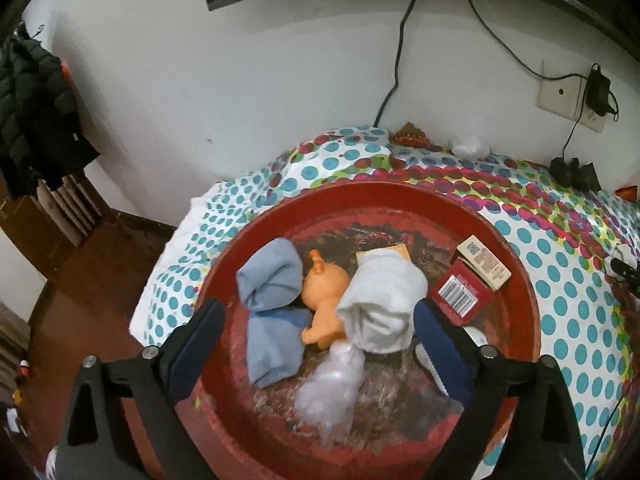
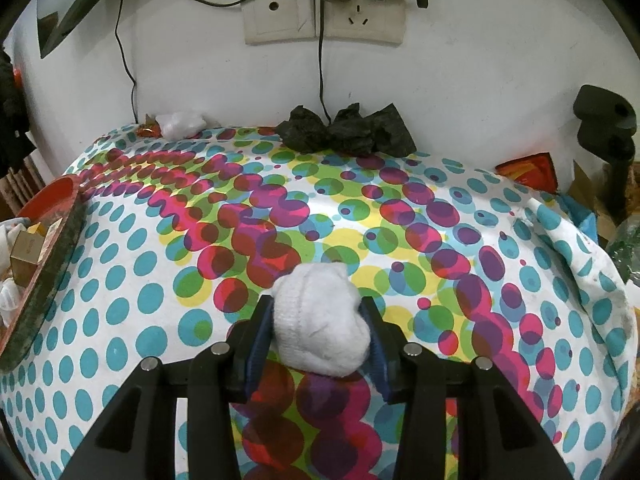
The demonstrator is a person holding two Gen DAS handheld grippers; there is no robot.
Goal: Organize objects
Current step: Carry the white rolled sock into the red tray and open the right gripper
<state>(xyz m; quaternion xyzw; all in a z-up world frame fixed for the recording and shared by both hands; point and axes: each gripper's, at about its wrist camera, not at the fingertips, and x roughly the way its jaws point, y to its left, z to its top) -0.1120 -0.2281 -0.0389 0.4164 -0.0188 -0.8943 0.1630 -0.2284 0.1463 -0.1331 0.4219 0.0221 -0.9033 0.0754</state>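
Observation:
A round red tray (image 1: 520, 280) lies on the spotted bedcover (image 1: 560, 248). In it are a rolled blue sock (image 1: 272, 276), an orange toy figure (image 1: 324, 280), a rolled white sock (image 1: 384, 292), a clear plastic bag (image 1: 332, 384), a red box (image 1: 460, 292) and a beige box (image 1: 484, 260). My left gripper (image 1: 318, 312) hangs open above the tray, its fingers either side of these things and touching none. In the right wrist view, my right gripper (image 2: 317, 306) is shut on a white sock bundle (image 2: 320, 320) just above the bedcover (image 2: 400, 240). The tray's rim (image 2: 52, 224) shows at far left.
Against the wall lie a crumpled black bag (image 2: 348, 128), a white plastic wad (image 2: 180, 124) and a red-orange packet (image 2: 528, 170). Cables hang from a wall socket (image 2: 324, 12). A dark jacket (image 1: 32, 108) hangs at left over the wooden floor (image 1: 92, 280).

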